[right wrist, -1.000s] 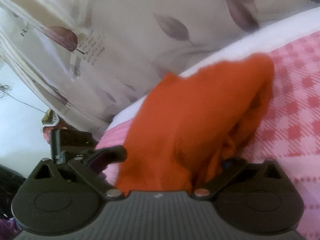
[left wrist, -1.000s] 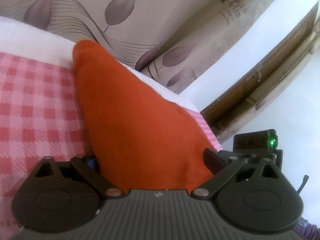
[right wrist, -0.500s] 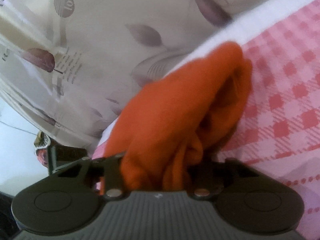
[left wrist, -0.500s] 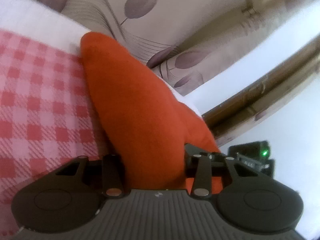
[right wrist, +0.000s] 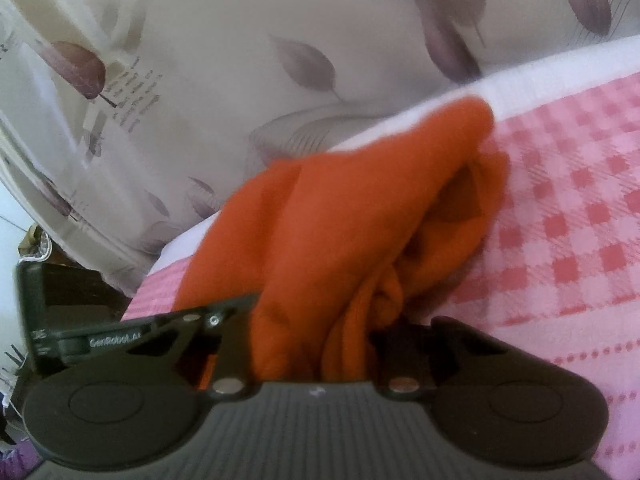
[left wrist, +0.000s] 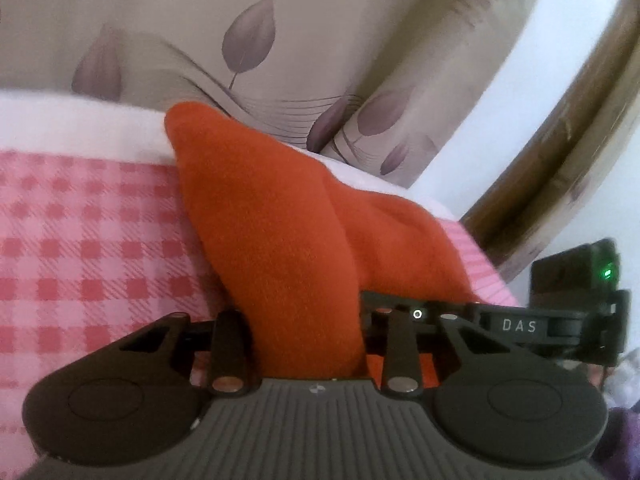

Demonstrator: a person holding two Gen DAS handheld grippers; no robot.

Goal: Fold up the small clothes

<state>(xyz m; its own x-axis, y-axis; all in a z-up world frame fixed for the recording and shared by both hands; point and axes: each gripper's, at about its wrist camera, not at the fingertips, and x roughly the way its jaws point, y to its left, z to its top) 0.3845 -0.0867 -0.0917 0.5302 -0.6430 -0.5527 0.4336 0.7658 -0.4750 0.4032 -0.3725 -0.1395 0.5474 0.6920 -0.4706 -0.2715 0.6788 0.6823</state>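
Orange garment [left wrist: 280, 248]: small soft cloth piece, bunched into a ridge, lying on the pink checked cloth [left wrist: 92, 248] and running from the 6 o'clock edge of the left wrist view up toward 11 o'clock, where its tip reaches the white border [left wrist: 80, 116] of the bedding. Left gripper [left wrist: 308, 340]: at 6 o'clock in its own view, jaws closing, nearly together, with a fold of the orange garment gathered between them and pressed on both sides. Right gripper [right wrist: 312, 344]: at 6 o'clock in its own view, jaws closing, narrow, with a crumpled fold of the same garment [right wrist: 352, 216] squeezed between them; the fabric rises from there toward 1 o'clock in loose wrinkles. Each gripper shows in the other's view: the right one at 3 to 4 o'clock of the left view, with a green light [left wrist: 607, 273], and the left one at 8 o'clock of the right view. Curtain [left wrist: 256, 40]: pale fabric printed with purple leaves, hanging behind the bedding from 10 to 2 o'clock. Wooden frame [left wrist: 560, 152]: brown, curved by the lens, at 2 to 3 o'clock of the left view. Right view is slightly blurred.
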